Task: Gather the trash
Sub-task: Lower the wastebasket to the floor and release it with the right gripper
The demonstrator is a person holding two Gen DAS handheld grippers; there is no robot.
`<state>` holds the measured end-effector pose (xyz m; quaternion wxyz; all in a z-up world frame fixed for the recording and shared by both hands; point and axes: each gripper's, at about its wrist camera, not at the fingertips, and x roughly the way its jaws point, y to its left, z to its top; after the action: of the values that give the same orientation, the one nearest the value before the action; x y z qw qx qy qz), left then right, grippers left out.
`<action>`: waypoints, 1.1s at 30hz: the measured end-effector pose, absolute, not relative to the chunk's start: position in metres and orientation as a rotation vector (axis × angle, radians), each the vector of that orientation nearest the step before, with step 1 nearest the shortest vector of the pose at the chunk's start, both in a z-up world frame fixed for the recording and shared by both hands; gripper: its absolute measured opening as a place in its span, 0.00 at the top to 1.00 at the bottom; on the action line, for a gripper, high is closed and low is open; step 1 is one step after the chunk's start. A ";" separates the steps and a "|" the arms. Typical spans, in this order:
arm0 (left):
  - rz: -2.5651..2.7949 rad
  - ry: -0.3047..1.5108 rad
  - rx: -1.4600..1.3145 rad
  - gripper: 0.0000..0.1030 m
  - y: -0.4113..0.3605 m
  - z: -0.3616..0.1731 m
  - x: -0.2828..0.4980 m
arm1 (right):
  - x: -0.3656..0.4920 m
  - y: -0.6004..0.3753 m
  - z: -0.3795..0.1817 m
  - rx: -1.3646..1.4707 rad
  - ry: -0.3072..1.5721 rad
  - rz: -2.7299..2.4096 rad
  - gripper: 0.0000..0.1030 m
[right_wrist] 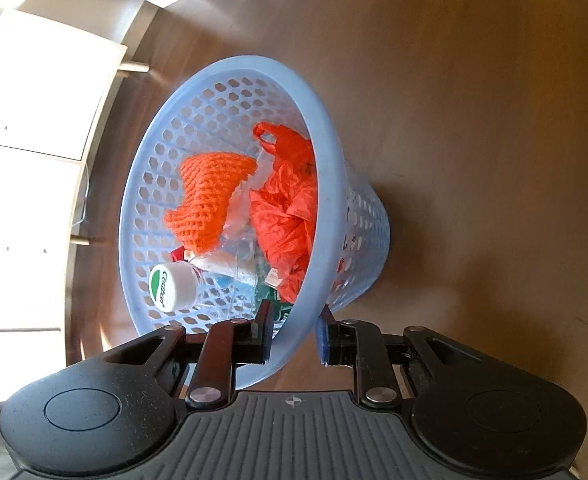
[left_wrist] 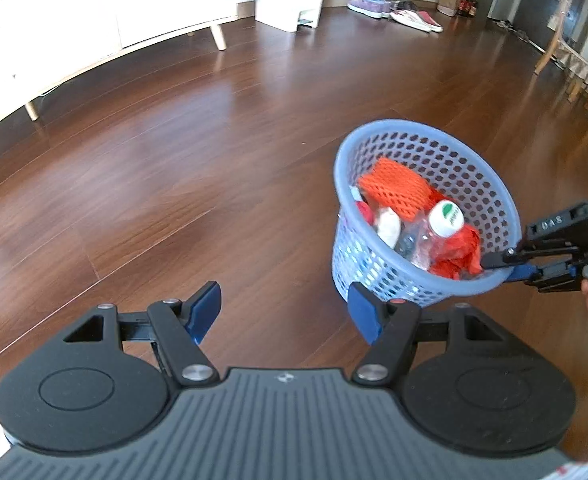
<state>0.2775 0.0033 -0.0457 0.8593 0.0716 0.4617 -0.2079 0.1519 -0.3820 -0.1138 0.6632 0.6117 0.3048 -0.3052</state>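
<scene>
A: Dark wooden flooring point(left_wrist: 173, 152) fills the room, and the blue perforated basket point(left_wrist: 490, 200) is seen above it, tilted. Where exactly is it held?

B: The basket is pinched at its near rim by the right gripper point(right_wrist: 294, 338), one finger inside the wall and one outside. From that one-sided grip the tilt is probably explained. Whether the base is touching the floor cannot be told for certain.

A: What is kept inside the basket?

B: A clear plastic bottle point(right_wrist: 221, 276) with a white and green cap is lodged low against the wall. Next to it an orange foam net point(right_wrist: 207, 204) is draped, and a crumpled red plastic bag point(right_wrist: 289, 216) is pressed against the wall nearest the gripped rim. The trash appears already gathered.

A: And beside the basket?

B: The left gripper point(left_wrist: 285, 314) is held just beside the basket's lower wall, jaws spread wide, nothing between them. It seems to be kept free, perhaps for steadying.

A: Beyond the basket?

B: A white cabinet point(left_wrist: 93, 20) on slanted legs is placed well apart from it. Far behind the basket, shoes point(left_wrist: 374, 4) are laid by the wall. No loose trash is seen on the floor.
</scene>
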 end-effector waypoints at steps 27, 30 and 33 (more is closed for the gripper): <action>-0.448 0.924 0.126 0.27 0.010 -0.008 0.247 | 0.130 -0.297 0.000 0.557 0.802 -0.318 0.41; -0.452 0.915 0.149 0.21 0.010 0.020 0.229 | 0.115 -0.282 0.021 0.555 0.793 -0.299 0.41; -0.469 0.894 0.179 0.17 0.009 0.049 0.203 | 0.109 -0.262 0.047 0.514 0.787 -0.298 0.41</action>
<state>0.2029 0.0089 0.0495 0.8715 0.0854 0.4275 -0.2244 0.1090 -0.2616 0.0467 0.8810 0.2467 0.3776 -0.1430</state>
